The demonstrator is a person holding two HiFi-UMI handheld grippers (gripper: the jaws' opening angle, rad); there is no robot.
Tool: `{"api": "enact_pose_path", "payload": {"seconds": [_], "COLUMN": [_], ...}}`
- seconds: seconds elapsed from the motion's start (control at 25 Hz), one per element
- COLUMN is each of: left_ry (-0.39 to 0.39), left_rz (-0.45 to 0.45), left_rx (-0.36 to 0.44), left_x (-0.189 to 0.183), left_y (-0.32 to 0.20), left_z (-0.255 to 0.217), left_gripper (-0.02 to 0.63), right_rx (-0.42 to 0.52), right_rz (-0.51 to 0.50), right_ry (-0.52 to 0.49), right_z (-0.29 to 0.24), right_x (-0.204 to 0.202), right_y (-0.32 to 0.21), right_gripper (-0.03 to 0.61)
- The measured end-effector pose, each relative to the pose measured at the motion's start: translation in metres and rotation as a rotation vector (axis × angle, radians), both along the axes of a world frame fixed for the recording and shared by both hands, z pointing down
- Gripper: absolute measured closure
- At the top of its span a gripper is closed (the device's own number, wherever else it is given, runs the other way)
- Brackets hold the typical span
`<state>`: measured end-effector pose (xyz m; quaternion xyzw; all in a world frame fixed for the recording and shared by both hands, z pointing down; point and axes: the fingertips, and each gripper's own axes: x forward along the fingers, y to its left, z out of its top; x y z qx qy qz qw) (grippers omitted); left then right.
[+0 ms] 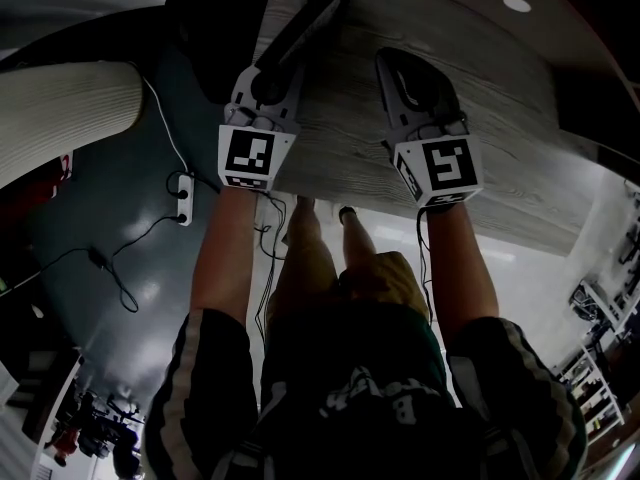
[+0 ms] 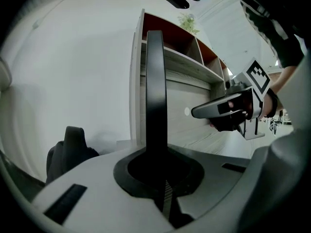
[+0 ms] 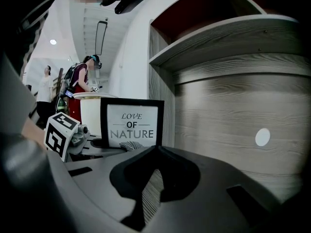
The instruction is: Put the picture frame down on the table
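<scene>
**Head view.** Both bare forearms reached straight forward, roughly parallel, over the grey wood-grain desk (image 1: 520,138). The left gripper (image 1: 278,68), grey plastic with a black-and-white marker cube (image 1: 250,156), had its fingers clenched on a thin black rectangular picture frame (image 1: 310,23), seen edge-on and slanting away from the person. The right gripper (image 1: 400,73) lay just beside it to the right, apart from the frame, with its own marker cube (image 1: 440,168) facing up.

**Left gripper view.** The picture frame (image 2: 155,81) rose upright and edge-on from between the left gripper's fingers (image 2: 121,174), which grasped it low down. The right gripper (image 2: 206,111) pointed in from the right with its fingers pressed together on nothing. Behind stood a grey wooden shelf unit (image 2: 189,69) with red-brown compartments.

**Right gripper view.** The right gripper (image 3: 156,149) showed its fingers met at the tips and empty, with desk grain visible below them. The picture frame (image 3: 132,125) faced this camera upright, close over the desk; whether it touched could not be told. Its white print read "LOVE OF NATURE". The left gripper (image 3: 95,142) sat at its lower left corner.
</scene>
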<state>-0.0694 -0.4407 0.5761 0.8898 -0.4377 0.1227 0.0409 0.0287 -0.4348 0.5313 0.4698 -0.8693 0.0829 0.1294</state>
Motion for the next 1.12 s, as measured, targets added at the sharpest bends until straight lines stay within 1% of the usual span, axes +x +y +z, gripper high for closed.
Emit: {"api": "enact_pose_path", "payload": {"seconds": [0.16,0.4,0.52,0.68,0.88,1.0,1.12], "left_ry": [0.008,0.011,0.019,0.017,0.04,0.047,0.051], "left_rz": [-0.002,-0.001,0.007,0.016,0.008,-0.011,-0.03], "left_rx": [-0.014,-0.014,-0.017,-0.016,-0.029,-0.034,-0.037], "left_x": [-0.001,-0.002,-0.001,-0.001,-0.004,-0.005,-0.006], "left_y": [0.004,0.002,0.003,0.003,0.001,-0.001,-0.003], "left_z": [0.005,0.007,0.007,0.007,0.009,0.009,0.01], "left_gripper": [0.586,0.583,0.509,0.497,0.499,0.544,0.565], "right_rx": [-0.004,-0.011,-0.015,-0.02,-0.024,-0.024,-0.021], "right_rz": [-0.006,-0.005,-0.008,-0.009,-0.011,-0.008,-0.006], "right_ry": [0.005,-0.001,0.0,-0.002,-0.002,-0.004,-0.003], "right_z": [0.002,0.006,0.006,0.008,0.01,0.01,0.01], "right_x": [-0.001,-0.002,-0.004,-0.004,-0.006,-0.005,-0.003], "right_y": [0.002,0.003,0.004,0.005,0.005,0.006,0.008], "right_gripper": [0.545,0.545,0.545,0.545,0.545,0.545,0.545]}}
